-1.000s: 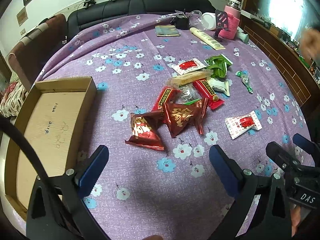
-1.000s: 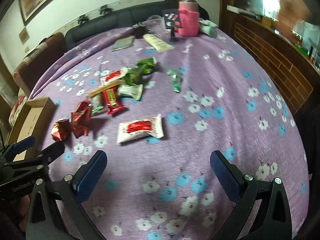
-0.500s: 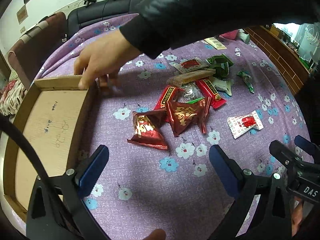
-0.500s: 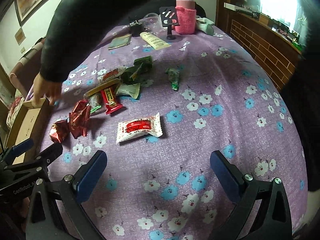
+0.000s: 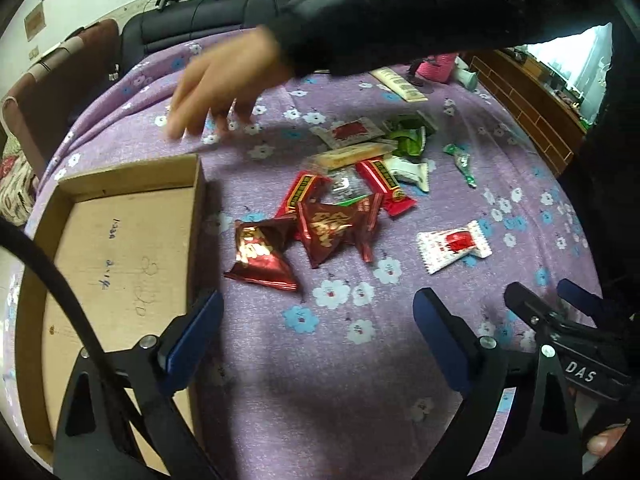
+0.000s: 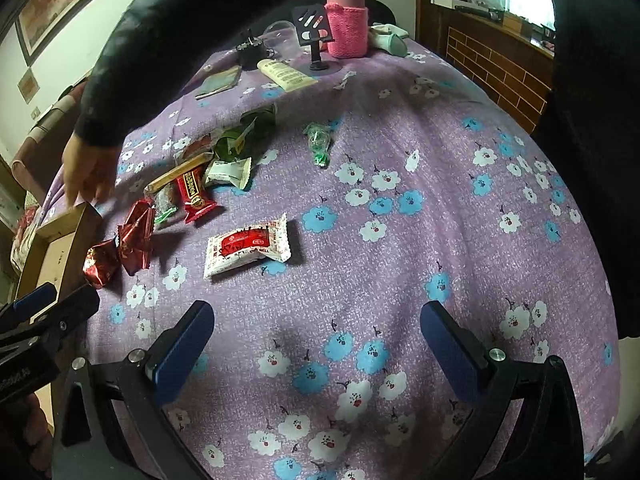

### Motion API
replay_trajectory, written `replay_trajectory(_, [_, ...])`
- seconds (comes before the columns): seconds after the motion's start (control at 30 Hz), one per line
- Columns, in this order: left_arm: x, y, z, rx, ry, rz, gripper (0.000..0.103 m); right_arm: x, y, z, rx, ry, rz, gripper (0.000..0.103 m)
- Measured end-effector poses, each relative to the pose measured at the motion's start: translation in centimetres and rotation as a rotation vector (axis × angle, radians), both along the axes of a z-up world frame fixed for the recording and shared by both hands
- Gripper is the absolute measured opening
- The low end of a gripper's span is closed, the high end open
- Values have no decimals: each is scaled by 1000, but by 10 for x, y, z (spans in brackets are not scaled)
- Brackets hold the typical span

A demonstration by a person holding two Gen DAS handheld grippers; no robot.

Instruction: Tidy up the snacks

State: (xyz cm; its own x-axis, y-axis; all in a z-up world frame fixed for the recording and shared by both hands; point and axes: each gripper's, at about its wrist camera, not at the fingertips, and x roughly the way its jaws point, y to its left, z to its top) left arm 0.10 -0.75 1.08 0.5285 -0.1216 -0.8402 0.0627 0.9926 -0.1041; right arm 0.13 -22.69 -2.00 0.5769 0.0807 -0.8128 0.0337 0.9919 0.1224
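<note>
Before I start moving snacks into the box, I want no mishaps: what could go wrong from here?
1. A bare hand hovers near the cardboard box; a claw swinging in could strike it.
2. The two red foil packets lie against each other, so a grab may drag both.
3. The left claw and right claw, both open and empty, sit close together and could collide.

Two dark-red foil packets (image 5: 262,256) – two white-and-red sachets (image 5: 454,245) – one cardboard box (image 5: 120,240).
</note>
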Motion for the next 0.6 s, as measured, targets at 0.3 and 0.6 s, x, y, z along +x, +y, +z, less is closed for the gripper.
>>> replay_trajectory(0.3, [-1,5,-4,-23,-28,45,96,2,-6,-4,19,24,-25,103])
replay_trajectory(0.6, [2,11,-21,20,65,60,96,-6,-15,-9,25,61,10,103])
